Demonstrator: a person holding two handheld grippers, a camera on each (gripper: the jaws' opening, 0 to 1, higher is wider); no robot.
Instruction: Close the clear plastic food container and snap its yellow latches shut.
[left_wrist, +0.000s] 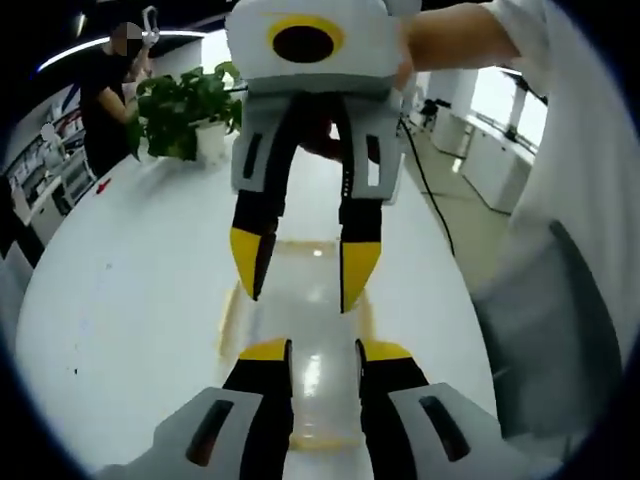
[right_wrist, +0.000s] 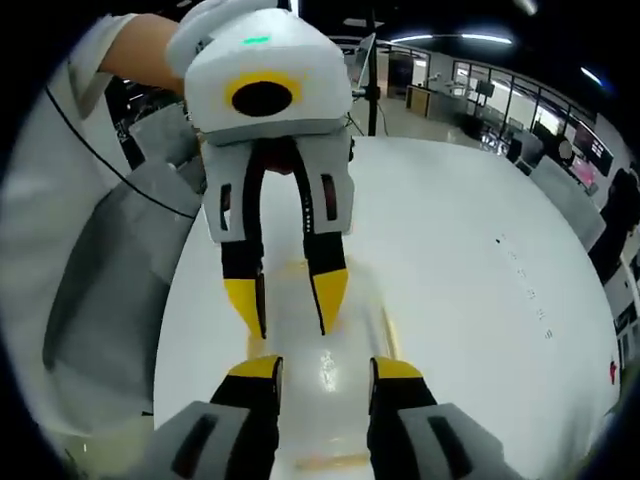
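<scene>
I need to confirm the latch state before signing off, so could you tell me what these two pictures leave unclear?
- Container lid: glare and clear plastic blur its seating, left gripper view.
- Yellow latches: only thin edges show; snapped or not, cannot tell.
- Container's near end: hidden behind the left gripper and the right gripper.
- Plant pot: too small to detail.

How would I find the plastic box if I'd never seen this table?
Look at the big white table. The clear plastic food container lies flat between the left gripper and right gripper, which face each other. Its see-through lid and yellow latches give it away.
</scene>
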